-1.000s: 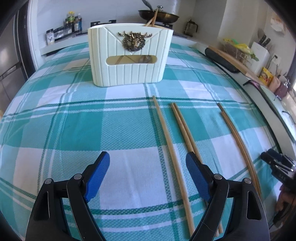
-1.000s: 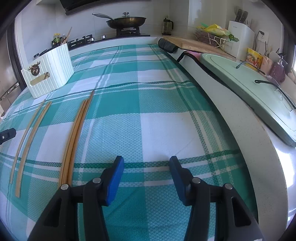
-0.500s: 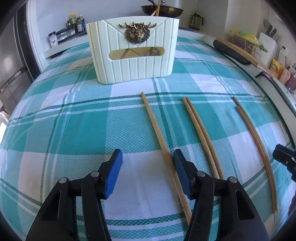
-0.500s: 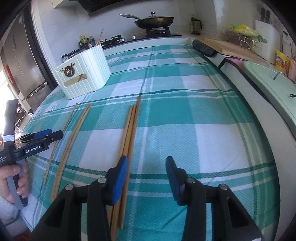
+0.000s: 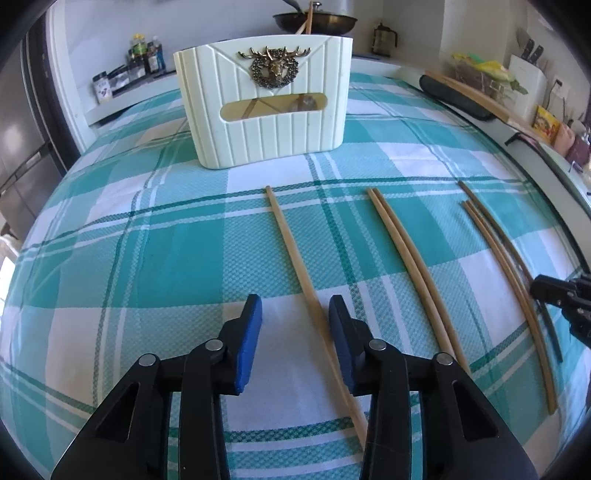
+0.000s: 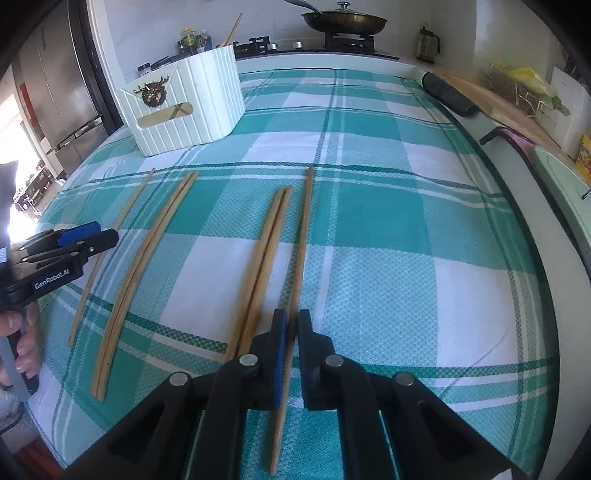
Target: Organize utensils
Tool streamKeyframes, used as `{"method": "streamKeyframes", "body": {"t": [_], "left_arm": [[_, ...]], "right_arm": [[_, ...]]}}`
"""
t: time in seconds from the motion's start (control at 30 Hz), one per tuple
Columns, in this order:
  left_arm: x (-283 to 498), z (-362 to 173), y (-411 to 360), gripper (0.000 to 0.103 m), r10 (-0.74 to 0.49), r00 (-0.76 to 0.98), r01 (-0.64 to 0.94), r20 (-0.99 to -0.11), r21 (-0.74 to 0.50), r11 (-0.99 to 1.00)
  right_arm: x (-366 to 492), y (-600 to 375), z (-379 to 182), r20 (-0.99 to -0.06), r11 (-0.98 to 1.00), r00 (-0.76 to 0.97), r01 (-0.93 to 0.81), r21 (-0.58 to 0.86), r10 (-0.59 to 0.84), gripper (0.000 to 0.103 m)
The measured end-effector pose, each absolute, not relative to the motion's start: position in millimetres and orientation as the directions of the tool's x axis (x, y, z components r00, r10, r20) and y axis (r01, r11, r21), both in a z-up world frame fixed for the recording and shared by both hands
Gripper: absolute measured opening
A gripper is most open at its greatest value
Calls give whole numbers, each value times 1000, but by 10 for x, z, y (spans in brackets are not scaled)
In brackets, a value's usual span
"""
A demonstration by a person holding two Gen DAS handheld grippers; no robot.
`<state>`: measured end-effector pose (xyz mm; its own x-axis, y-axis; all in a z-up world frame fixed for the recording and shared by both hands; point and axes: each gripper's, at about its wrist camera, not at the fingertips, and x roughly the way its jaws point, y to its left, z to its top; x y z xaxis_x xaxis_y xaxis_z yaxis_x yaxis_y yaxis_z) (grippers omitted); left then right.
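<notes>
Several wooden chopsticks lie on the teal plaid cloth in front of a cream holder [image 5: 264, 99] with a brass deer emblem, which also shows in the right wrist view [image 6: 184, 103]. My left gripper [image 5: 295, 308] is open low over the cloth, and a single chopstick [image 5: 295, 258] runs between its fingers. A pair [image 5: 402, 251] lies to its right, and more chopsticks [image 5: 506, 258] lie further right. My right gripper [image 6: 290, 326] is shut on the rightmost single chopstick [image 6: 304, 221]; a pair [image 6: 266, 251] lies just left of it.
A raised counter edge [image 6: 517, 206] borders the cloth on the right, with a sink cover [image 6: 565, 184] beyond. A frying pan [image 6: 343, 20] sits on the stove at the back. Bottles [image 5: 144, 55] stand on the back ledge. A fridge [image 6: 55, 92] stands at the left.
Both grippers moved left over the chopsticks and narrowed. The left one now straddles the single chopstick; the right one has closed on the rightmost chopstick.
</notes>
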<state>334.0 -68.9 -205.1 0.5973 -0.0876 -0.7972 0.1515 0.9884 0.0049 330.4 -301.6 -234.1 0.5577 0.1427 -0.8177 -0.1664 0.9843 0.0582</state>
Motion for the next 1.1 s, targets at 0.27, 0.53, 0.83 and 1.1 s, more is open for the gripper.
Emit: {"method": "streamKeyframes", "body": {"t": [0.27,0.53,0.83,1.1], "left_arm": [[3247,-2044,-375,15,-71,590,130,-804,8,991],[3123,-2038,56,19,-47,572,113,-819,23,993],[3167,-2094,272,73,-10,576,51,-817,24,998],[3309,-2159,383,97,25,576,-16,-817,19,1000]], "right_arm": [[3201,-3241,-2335,-801,998,598,-56,-11,25,5],[3104,-3425,-2316,-790,998,612,-9,-56,-39,7],[3245,-3409,-2345,-781,995,625,-80,-52,9,45],[3379,-3502,-2369,-765,996,643,-78,-31,27,50]]}}
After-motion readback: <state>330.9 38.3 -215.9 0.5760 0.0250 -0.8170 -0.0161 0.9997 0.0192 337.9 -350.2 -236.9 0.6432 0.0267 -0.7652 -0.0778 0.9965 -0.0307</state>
